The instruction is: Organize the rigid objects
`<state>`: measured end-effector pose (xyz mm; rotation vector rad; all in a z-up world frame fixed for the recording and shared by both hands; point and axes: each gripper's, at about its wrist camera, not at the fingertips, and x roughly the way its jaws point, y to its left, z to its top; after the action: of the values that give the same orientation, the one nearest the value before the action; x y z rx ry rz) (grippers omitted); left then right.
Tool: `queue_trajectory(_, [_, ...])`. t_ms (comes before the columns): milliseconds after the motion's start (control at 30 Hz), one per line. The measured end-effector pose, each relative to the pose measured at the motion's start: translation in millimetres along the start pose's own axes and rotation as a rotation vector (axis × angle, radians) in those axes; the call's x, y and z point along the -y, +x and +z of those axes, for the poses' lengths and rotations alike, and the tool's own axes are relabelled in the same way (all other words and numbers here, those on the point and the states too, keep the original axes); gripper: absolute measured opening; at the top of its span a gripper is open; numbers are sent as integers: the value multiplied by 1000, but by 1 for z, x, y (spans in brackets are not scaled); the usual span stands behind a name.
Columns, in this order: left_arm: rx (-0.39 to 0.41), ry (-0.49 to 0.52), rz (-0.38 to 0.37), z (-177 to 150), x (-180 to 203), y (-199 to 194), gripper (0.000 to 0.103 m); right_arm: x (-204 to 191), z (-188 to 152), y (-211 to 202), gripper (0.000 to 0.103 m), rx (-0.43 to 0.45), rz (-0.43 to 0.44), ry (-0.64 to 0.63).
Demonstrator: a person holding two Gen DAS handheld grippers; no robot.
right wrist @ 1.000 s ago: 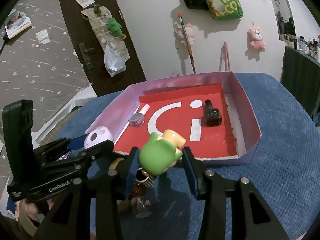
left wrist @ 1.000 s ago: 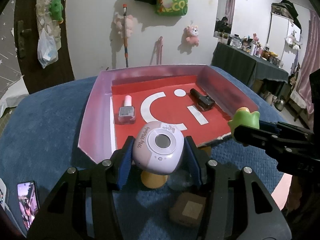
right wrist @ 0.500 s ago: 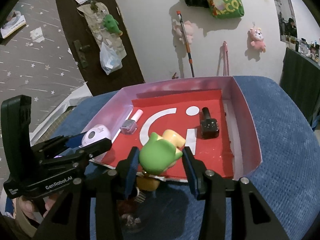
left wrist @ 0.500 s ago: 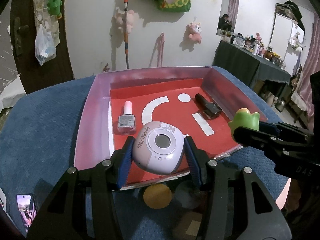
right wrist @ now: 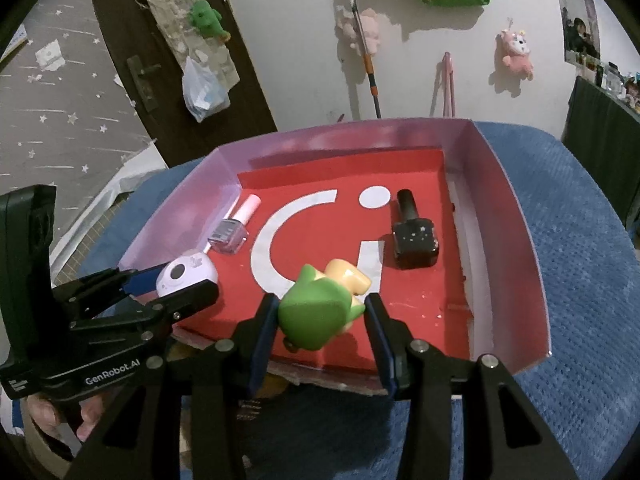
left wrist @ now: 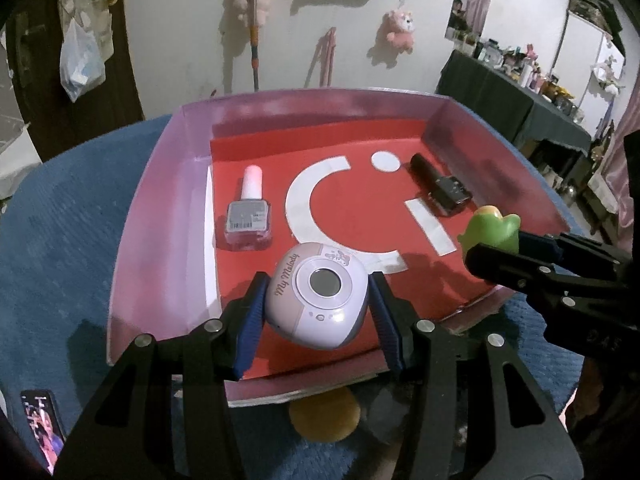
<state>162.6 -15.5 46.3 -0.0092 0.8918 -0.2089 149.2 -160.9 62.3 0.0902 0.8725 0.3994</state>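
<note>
— Lilac plastic toy camera [left wrist: 318, 296], pinched at its smooth sides by the left gripper [left wrist: 318, 300] above the red-floored pink tray's [left wrist: 160, 200] near edge. Slippery?

— Probably; light, rigid. The right gripper [right wrist: 320, 320] pinches a green plastic figurine [right wrist: 320, 316] there too.

The left wrist camera sat just behind the left gripper [left wrist: 318, 300] and looked forward and down along its fingers, close over the near left part of the shallow pink box [left wrist: 160, 208], facing the far white wall. The right wrist camera rode behind the right gripper [right wrist: 318, 314], likewise angled down, over the box's near edge [right wrist: 516, 248] and slightly to the right. Both views shared the red box floor, the pale nail polish bottle [left wrist: 248, 216] [right wrist: 230, 232], the black nail polish bottle [left wrist: 440, 186] [right wrist: 414, 236], the blue cloth [left wrist: 68, 208] [right wrist: 580, 240] and the wall. Each camera also caught the other gripper at its side edge.
</note>
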Motion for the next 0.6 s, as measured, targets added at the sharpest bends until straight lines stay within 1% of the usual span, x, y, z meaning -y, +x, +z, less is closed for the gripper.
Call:
queue_trajectory(233, [-55, -39, 4, 2, -11, 18, 48, 3, 4, 20, 47, -49, -29, -2])
queue_trajectory(500, [-77, -70, 34, 9, -21, 32, 48, 10, 9, 35, 47, -77, -60, 16])
queue_trajectory(600, [-81, -79, 42, 13, -23, 36, 48, 11, 12, 39, 47, -74, -66, 24])
